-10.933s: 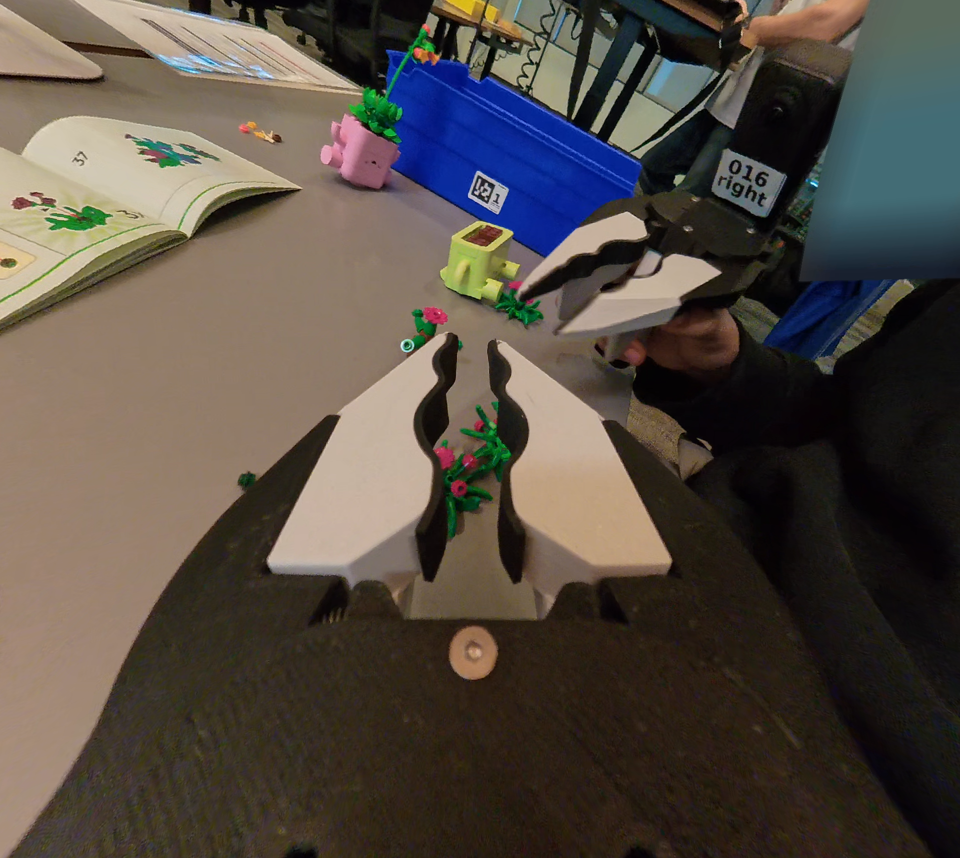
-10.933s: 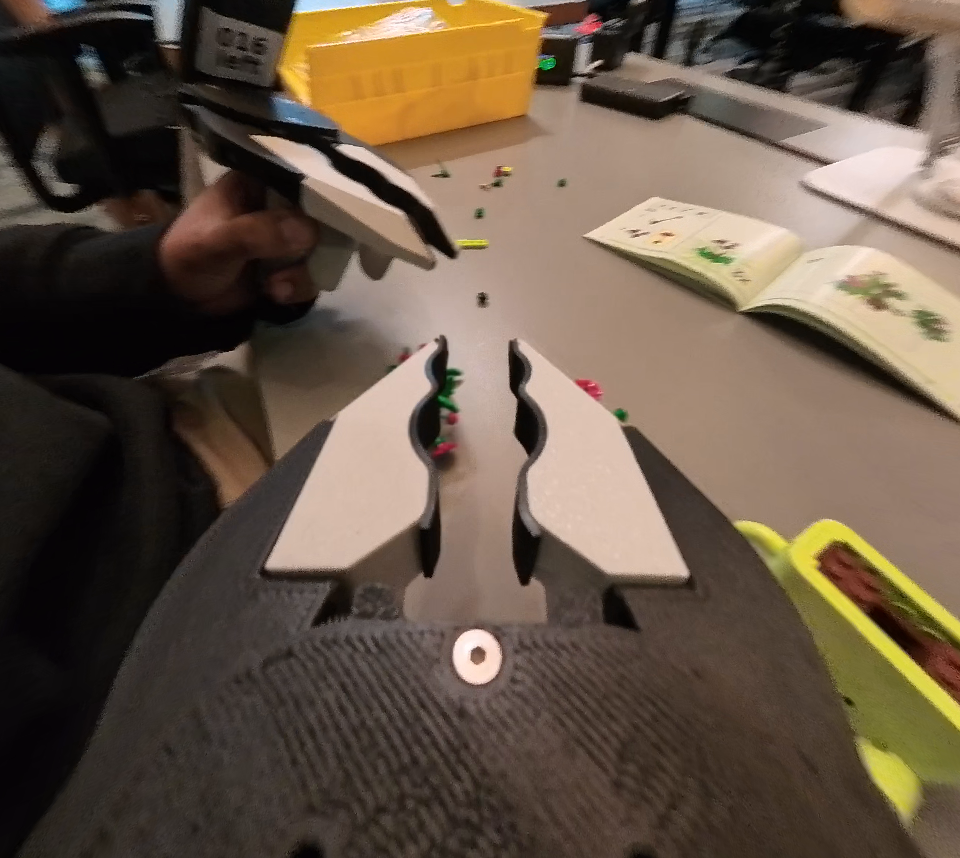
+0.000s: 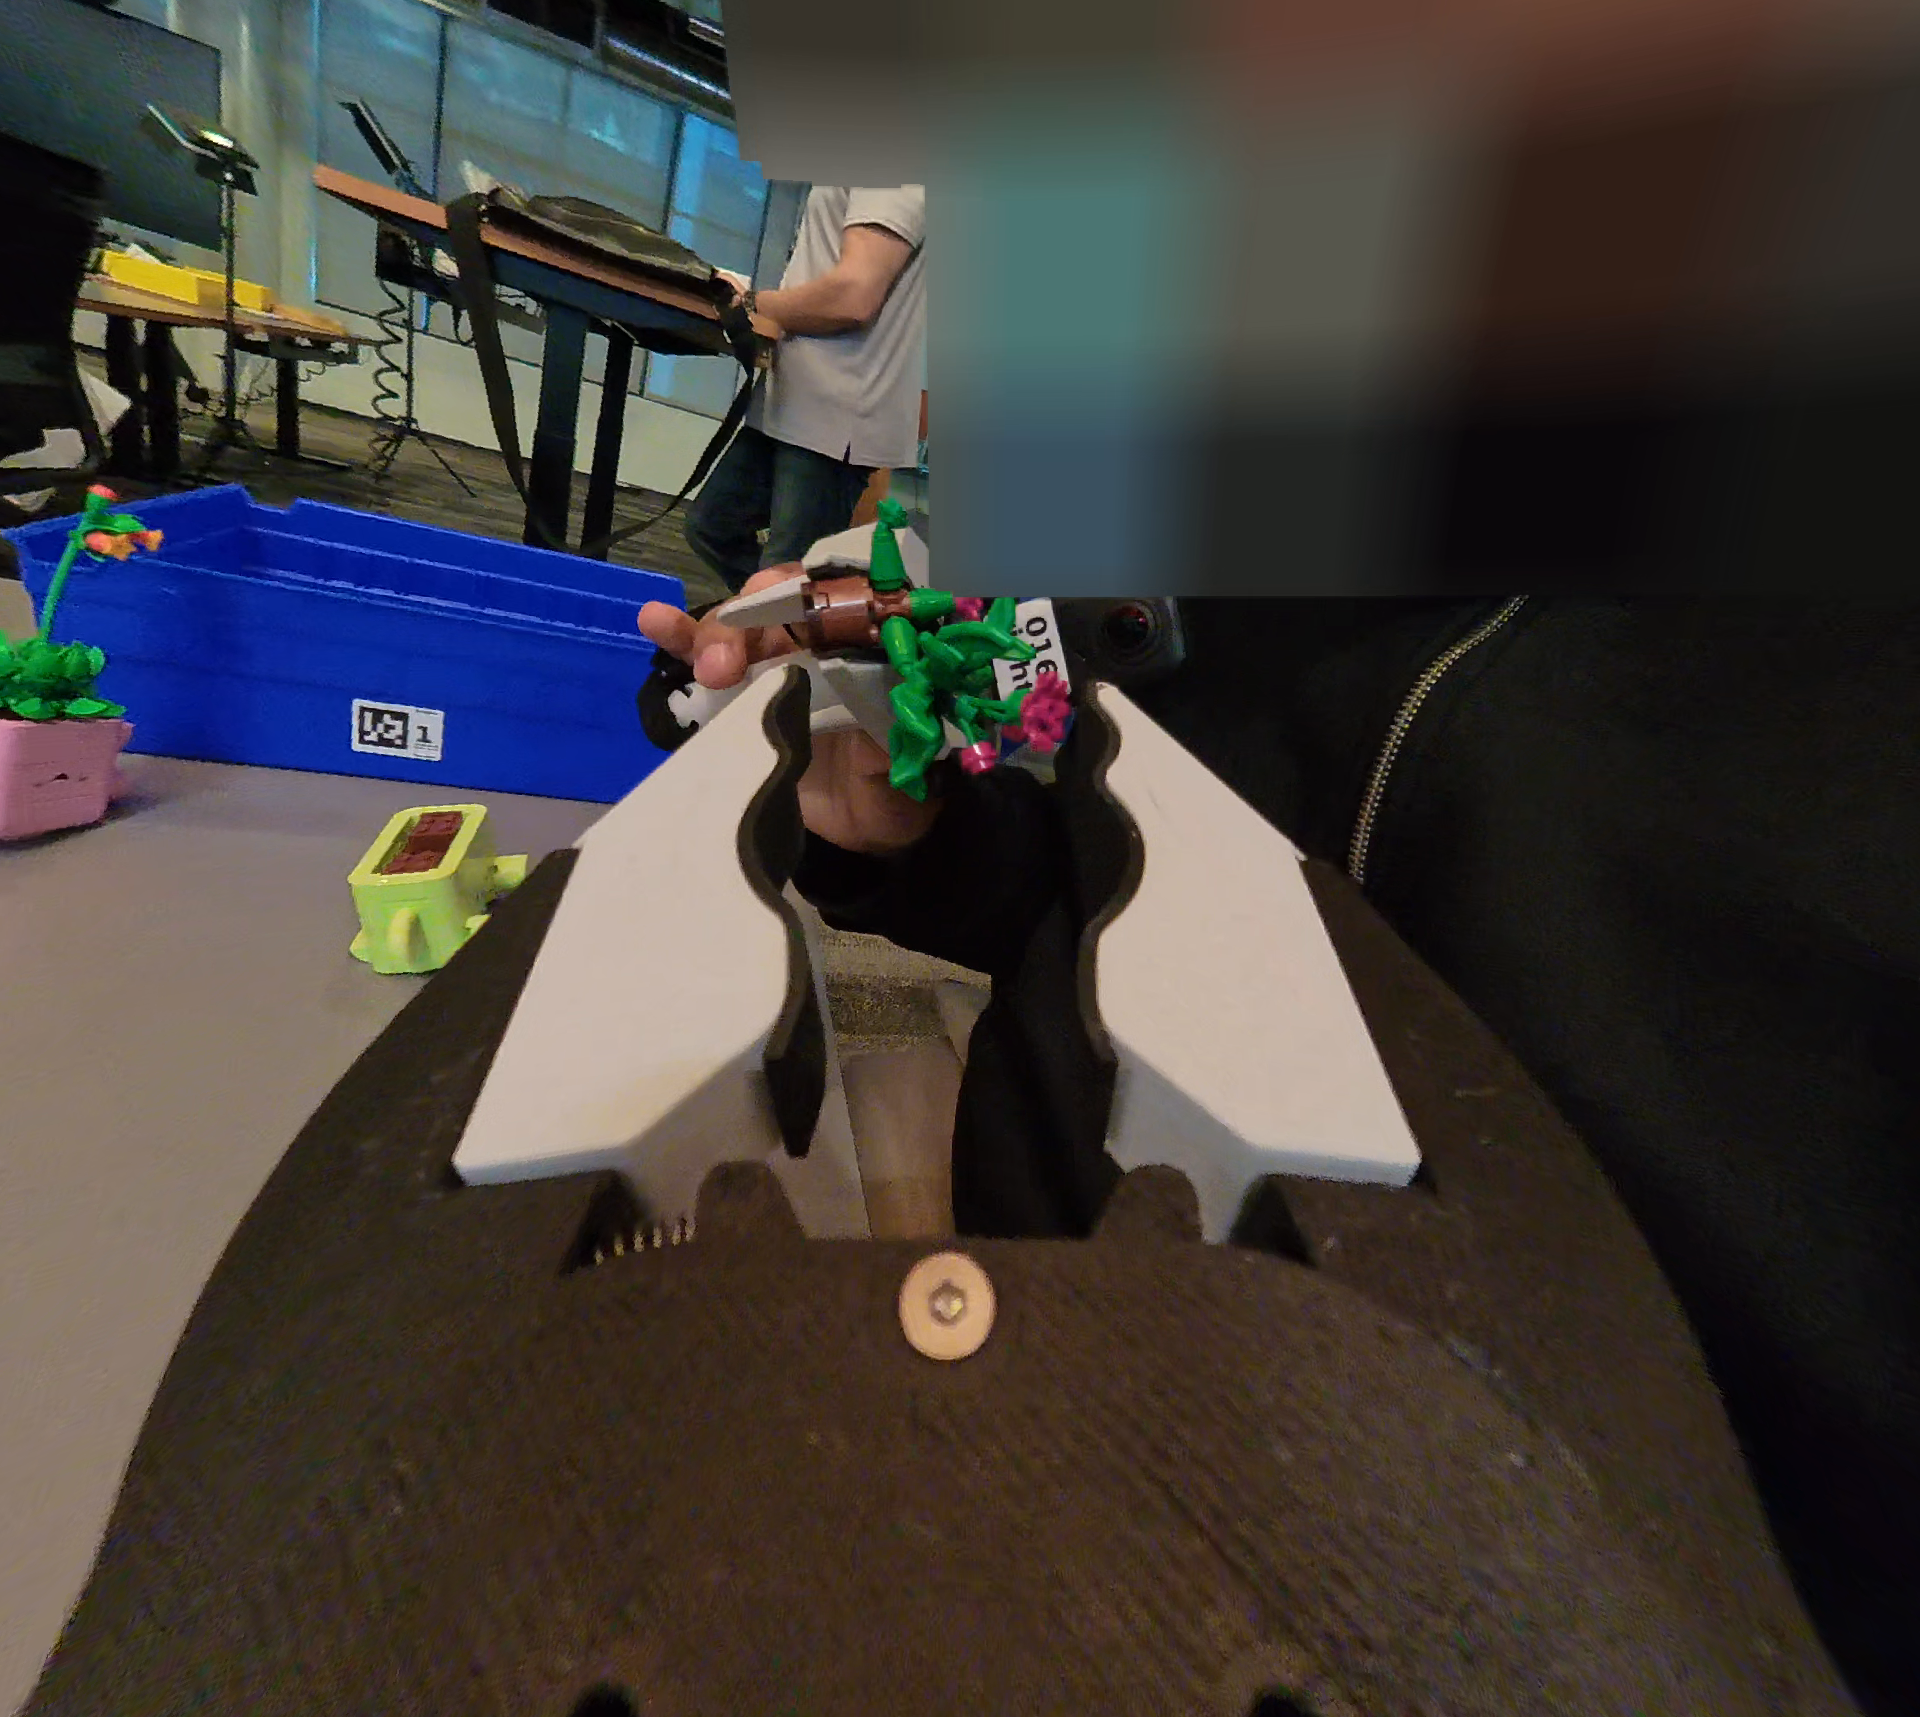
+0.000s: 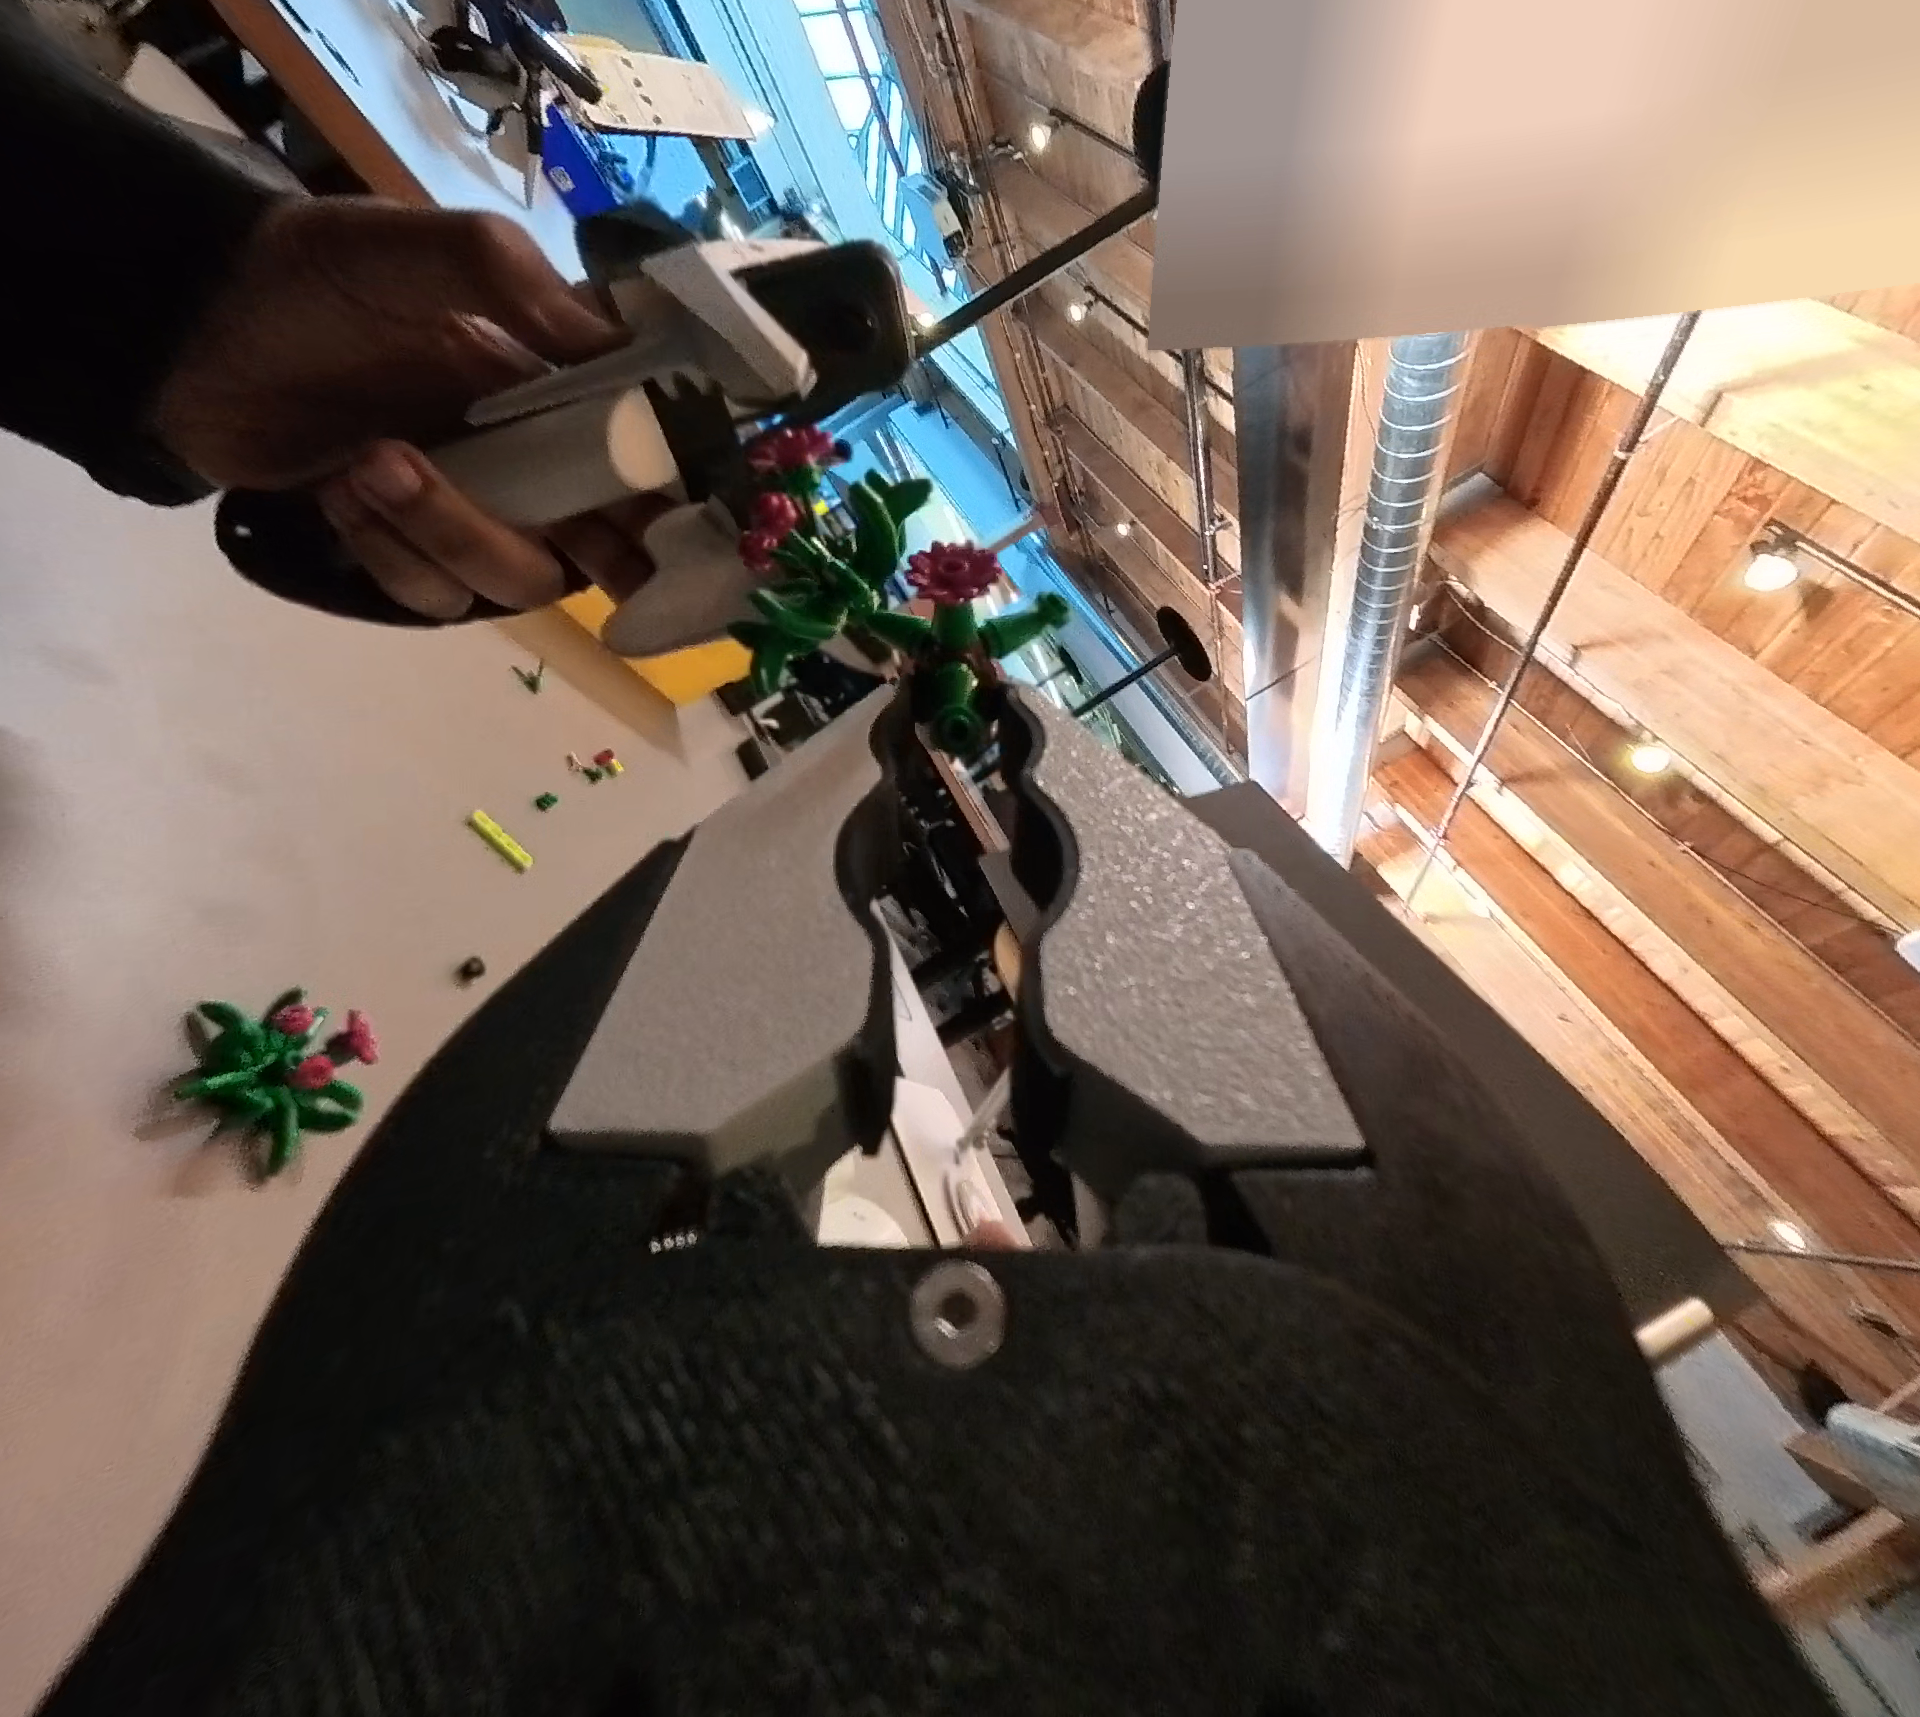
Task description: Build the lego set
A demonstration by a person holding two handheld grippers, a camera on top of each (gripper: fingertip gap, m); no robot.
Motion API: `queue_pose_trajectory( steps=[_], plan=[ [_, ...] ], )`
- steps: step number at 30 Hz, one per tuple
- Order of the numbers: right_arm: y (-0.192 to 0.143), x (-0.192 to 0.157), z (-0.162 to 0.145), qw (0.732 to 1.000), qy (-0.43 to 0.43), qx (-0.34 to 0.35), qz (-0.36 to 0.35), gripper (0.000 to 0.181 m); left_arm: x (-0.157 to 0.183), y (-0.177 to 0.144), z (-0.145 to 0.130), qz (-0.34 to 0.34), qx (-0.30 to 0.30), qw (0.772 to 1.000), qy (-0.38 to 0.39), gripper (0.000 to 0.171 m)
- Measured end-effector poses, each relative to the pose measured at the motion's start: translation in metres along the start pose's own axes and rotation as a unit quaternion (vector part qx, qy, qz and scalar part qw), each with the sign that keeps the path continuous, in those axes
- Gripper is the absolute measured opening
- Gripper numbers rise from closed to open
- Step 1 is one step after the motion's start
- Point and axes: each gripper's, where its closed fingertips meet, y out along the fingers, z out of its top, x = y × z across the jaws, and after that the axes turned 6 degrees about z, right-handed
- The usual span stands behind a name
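Note:
My right gripper [image 4: 954, 717] is shut on the base of a lego plant [image 4: 862, 566] with green leaves and magenta flowers, held up in the air. In the left wrist view this plant [image 3: 940, 691] has a brown stem piece clamped in the right gripper [image 3: 831, 659], which a hand holds. My left gripper [image 3: 940, 701] is open and empty, its jaws apart just short of the plant. It also shows in the right wrist view [image 4: 686, 545], held by a hand beside the plant's left side.
A lime-green pot [image 3: 426, 878] with a brown top and a pink pot [image 3: 52, 774] holding a flower stand on the grey table [image 3: 187, 1044] before a blue bin [image 3: 343, 628]. Another green plant [image 4: 281, 1075] and small loose pieces [image 4: 499, 836] lie on it. The tips of both grippers are at nearly the same place.

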Motion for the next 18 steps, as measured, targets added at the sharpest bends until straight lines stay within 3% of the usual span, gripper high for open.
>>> queue_pose_trajectory(
  steps=[5, 14, 18],
  plan=[
    [0.008, -0.011, 0.012, 0.999, 0.026, 0.020, 0.028, 0.013, 0.017, -0.005, 0.001, -0.057, 0.029, 0.998, -0.024, 0.043],
    [0.006, -0.018, 0.014, 0.988, 0.120, 0.058, 0.081, 0.014, 0.027, -0.013, 0.001, -0.107, 0.024, 0.992, -0.060, 0.042],
    [0.000, -0.009, 0.013, 0.980, 0.162, 0.084, 0.075, 0.014, 0.016, -0.012, -0.004, -0.077, 0.022, 0.995, -0.058, 0.041]
  ],
)
